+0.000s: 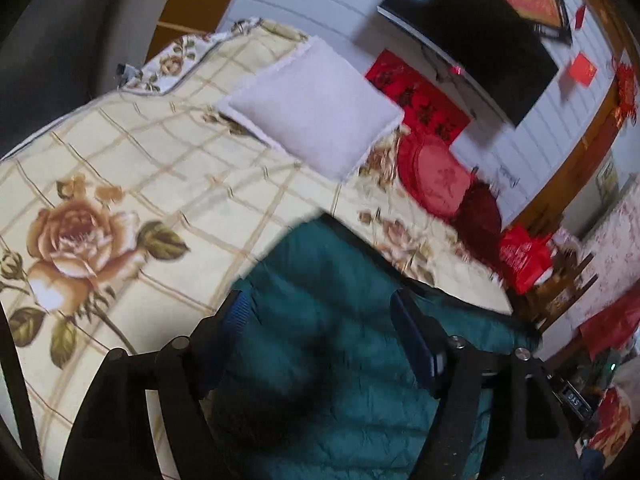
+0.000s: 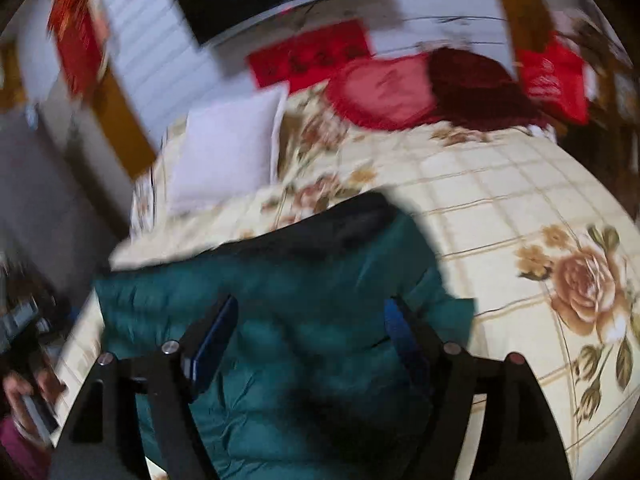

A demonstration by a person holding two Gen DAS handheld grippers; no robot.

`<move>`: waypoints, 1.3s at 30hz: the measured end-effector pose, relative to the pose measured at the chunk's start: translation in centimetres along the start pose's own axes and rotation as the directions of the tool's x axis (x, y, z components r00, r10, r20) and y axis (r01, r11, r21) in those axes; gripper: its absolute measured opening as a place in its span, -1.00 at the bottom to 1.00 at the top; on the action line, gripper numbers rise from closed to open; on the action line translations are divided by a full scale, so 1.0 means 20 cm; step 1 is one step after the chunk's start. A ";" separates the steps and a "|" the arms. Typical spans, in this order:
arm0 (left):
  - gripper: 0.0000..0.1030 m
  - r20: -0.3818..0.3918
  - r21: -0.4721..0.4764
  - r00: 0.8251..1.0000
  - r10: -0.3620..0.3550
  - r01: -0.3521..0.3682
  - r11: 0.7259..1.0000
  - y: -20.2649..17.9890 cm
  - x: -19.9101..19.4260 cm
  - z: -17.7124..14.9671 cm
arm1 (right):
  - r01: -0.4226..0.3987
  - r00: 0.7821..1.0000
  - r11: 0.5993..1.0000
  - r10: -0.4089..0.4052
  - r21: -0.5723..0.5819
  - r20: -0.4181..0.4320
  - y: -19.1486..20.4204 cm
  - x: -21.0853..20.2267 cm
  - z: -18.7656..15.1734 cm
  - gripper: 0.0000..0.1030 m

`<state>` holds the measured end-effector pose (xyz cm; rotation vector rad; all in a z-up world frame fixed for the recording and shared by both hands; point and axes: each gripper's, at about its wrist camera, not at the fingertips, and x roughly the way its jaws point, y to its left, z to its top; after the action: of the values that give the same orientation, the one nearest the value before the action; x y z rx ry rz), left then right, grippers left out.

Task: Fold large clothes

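Observation:
A dark teal quilted jacket (image 1: 328,344) lies on a cream bedspread (image 1: 132,168) printed with roses; the right wrist view shows the same jacket (image 2: 288,312) with a dark lining edge along its far side. My left gripper (image 1: 320,312) hovers over the jacket, its blue-padded fingers wide apart and nothing pinched between them. My right gripper (image 2: 310,316) is likewise open above the jacket, fingers spread, with the fabric lying loose below. Both views are motion-blurred.
A white pillow (image 1: 316,108) lies beyond the jacket, with red cushions (image 2: 384,88) and a red bag (image 1: 524,256) by the far edge of the bed. A black screen (image 1: 472,28) hangs on the white wall. A person's hand with a phone (image 2: 36,404) shows at lower left.

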<state>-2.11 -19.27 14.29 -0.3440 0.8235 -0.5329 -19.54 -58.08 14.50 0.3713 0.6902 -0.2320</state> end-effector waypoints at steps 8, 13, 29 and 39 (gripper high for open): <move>0.08 -0.096 0.081 0.979 0.181 -0.174 0.981 -0.04 0.37 -0.14 | 0.089 0.988 0.990 -0.102 -0.113 -0.117 0.17 0.45 0.01 0.54; 0.16 -0.101 0.115 0.969 0.224 -0.212 0.970 -0.02 0.49 -0.14 | 0.109 0.977 0.992 -0.120 -0.071 -0.179 0.09 0.65 -0.04 0.57; 0.19 -0.081 0.187 0.953 0.292 -0.273 0.943 -0.06 0.55 -0.16 | 0.196 0.972 0.975 -0.207 -0.106 -0.111 -0.04 0.33 -0.12 0.59; 0.27 -0.063 0.223 0.939 0.339 -0.318 0.922 -0.09 0.62 -0.17 | 0.203 0.971 0.975 -0.212 -0.086 -0.110 -0.09 0.46 -0.14 0.78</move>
<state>1.73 -28.09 5.56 0.0192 0.8924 -0.3187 -14.97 -59.42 5.98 0.2429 0.8535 -0.3842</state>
